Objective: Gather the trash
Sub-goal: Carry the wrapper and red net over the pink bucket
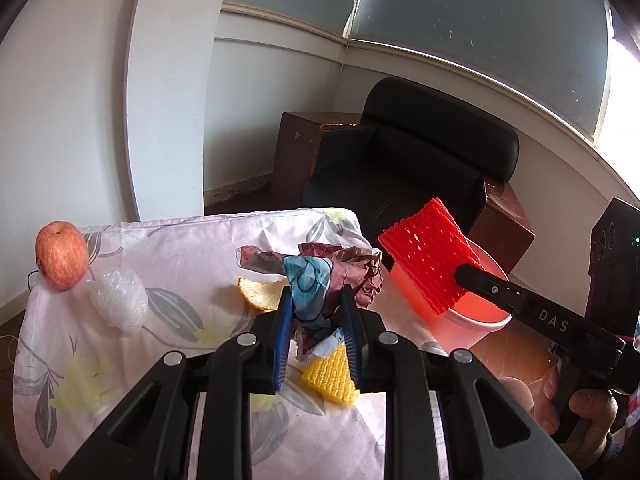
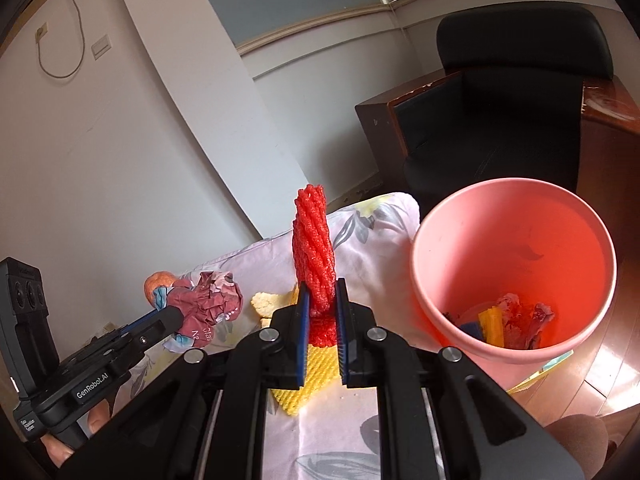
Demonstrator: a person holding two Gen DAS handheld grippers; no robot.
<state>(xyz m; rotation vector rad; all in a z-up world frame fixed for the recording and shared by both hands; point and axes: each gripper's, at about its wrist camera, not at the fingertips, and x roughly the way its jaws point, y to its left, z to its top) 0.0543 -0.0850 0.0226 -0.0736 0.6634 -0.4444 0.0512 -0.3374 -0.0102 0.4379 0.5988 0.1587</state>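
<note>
Trash in both tools. Crumpled maroon paper (image 1: 332, 280) pinched between the narrowly parted pads of the left tool (image 1: 316, 300), lifted off the floral-covered bench (image 1: 180, 248). Red foam net (image 2: 314, 248) clamped upright in the nearly closed right tool (image 2: 322, 292), pink bin (image 2: 516, 272) just to its right. Yellow foam net (image 1: 334, 376) lying beneath the left tool, orange peel (image 1: 260, 294) just left of its tip.

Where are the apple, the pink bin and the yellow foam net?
apple (image 1: 61, 255), left wrist view, middle of its skin.
pink bin (image 2: 500, 188), right wrist view, far rim.
yellow foam net (image 1: 330, 376), left wrist view, its middle.
</note>
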